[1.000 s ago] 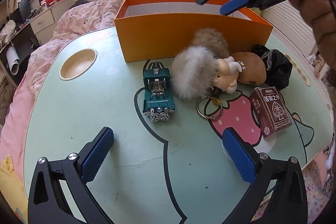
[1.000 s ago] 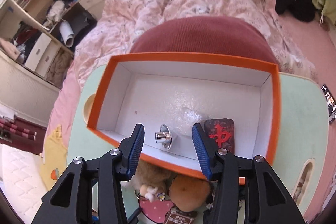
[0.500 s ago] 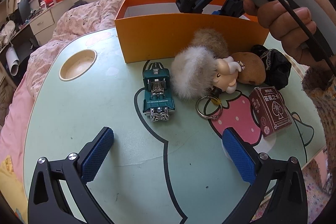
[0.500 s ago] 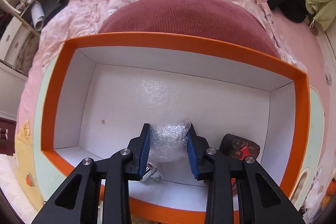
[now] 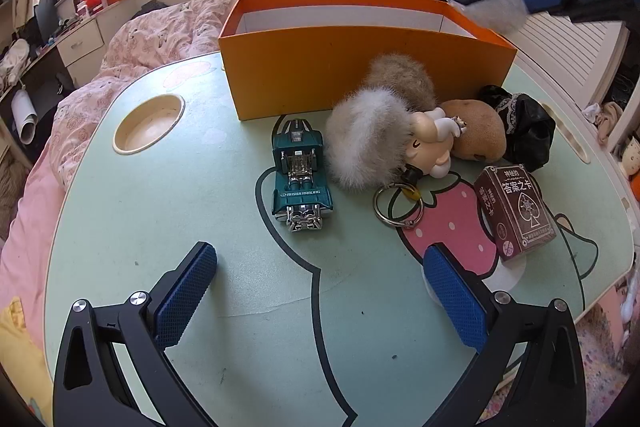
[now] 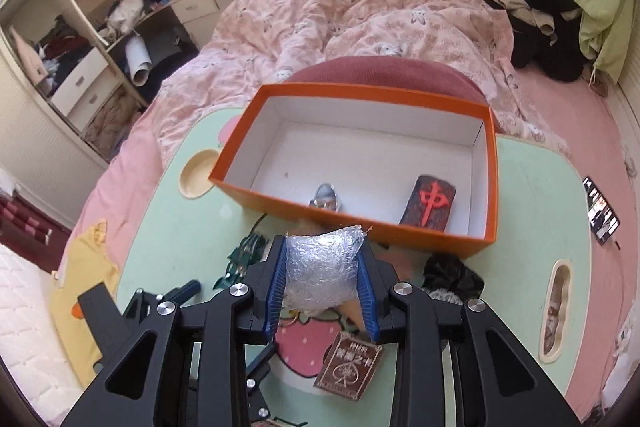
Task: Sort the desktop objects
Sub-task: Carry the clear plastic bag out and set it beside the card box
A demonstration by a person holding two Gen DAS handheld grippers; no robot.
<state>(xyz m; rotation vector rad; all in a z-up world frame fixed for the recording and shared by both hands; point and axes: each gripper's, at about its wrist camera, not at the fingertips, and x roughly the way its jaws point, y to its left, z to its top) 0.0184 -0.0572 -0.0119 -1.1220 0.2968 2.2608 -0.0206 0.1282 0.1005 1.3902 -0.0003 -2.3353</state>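
Observation:
My right gripper [image 6: 322, 287] is shut on a crinkled clear plastic bundle [image 6: 322, 273] and holds it in the air, in front of the orange box [image 6: 400, 235]. Inside the box lie a dark mahjong tile [image 6: 430, 203] and a small metal piece [image 6: 326, 199]. In the left wrist view that same right gripper [image 5: 520, 1] with the bundle [image 5: 496, 13] hangs over the box's [image 5: 360, 67] right end. My left gripper [image 5: 320, 299] stands open, with nothing between its fingers, low over the green table [image 5: 160, 227]. Ahead of it lie a teal toy car [image 5: 302, 175] and a furry doll keychain [image 5: 372, 143].
A brown card box [image 5: 516, 211], a brown round thing [image 5: 478, 131] and a black lace cloth [image 5: 524, 131] lie at the table's right. A round cup recess [image 5: 148, 123] sits at the left. The table stands on a bed with pink bedding [image 6: 360, 19].
The right gripper went down into the box, shut on the plastic bundle, then lifted it out and drew it back over the table. The left gripper stayed where it was.

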